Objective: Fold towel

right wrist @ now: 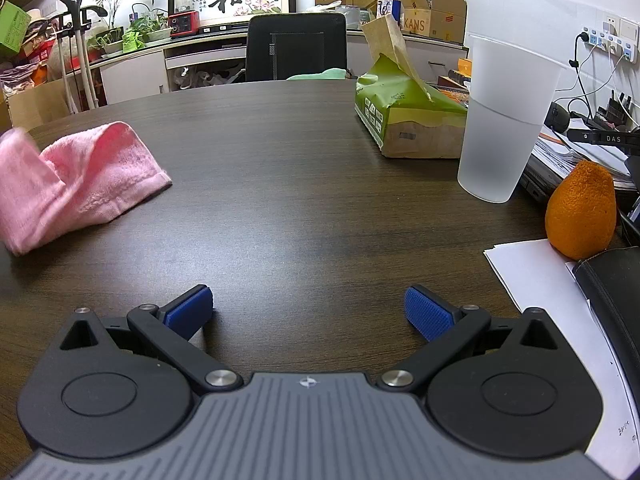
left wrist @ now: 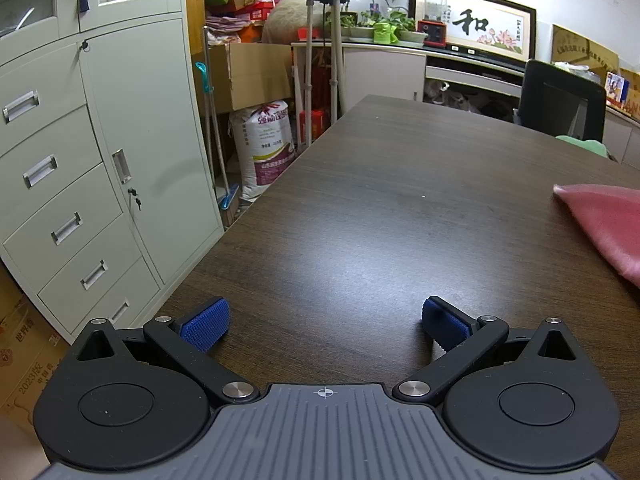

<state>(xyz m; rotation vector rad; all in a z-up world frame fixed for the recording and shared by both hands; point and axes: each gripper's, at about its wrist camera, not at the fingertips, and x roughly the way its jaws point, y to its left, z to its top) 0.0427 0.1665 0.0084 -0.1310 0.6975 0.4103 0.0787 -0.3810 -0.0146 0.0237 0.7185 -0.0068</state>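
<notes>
A: Logging tool state first. What did the left gripper (left wrist: 325, 322) show?

B: Jaws were spread wide, blue pads (left wrist: 206, 323) well apart, nothing between them. It sat low over bare dark table (left wrist: 380, 200). The right gripper (right wrist: 308, 312) was the same: released, pads apart, gripping nothing.

A: Towel position?

B: The pink towel (right wrist: 76, 176) lay rumpled on the table, ahead and to the left in the right wrist view, one part humped up into a loose fold. Neither gripper touched it. In the left wrist view only a pink corner (left wrist: 604, 228) showed at the right edge.

A: Containers?

B: A frosted plastic cup (right wrist: 506, 120) stood upright at the right side of the table. A faint line crossed it partway up; whether that marked liquid or a second nested cup, I could not tell. Just behind it lay a green tissue pack (right wrist: 404, 116), torn open on top, with a brown sheet (right wrist: 394, 40) sticking upward out of the opening.

A: Anything beside the cup?

B: An orange fruit (right wrist: 580, 212) stood near it, resting against white paper (right wrist: 548, 280). Cardboard boxes (right wrist: 434, 14) sat on the back counter, flaps up, contents not visible.
</notes>
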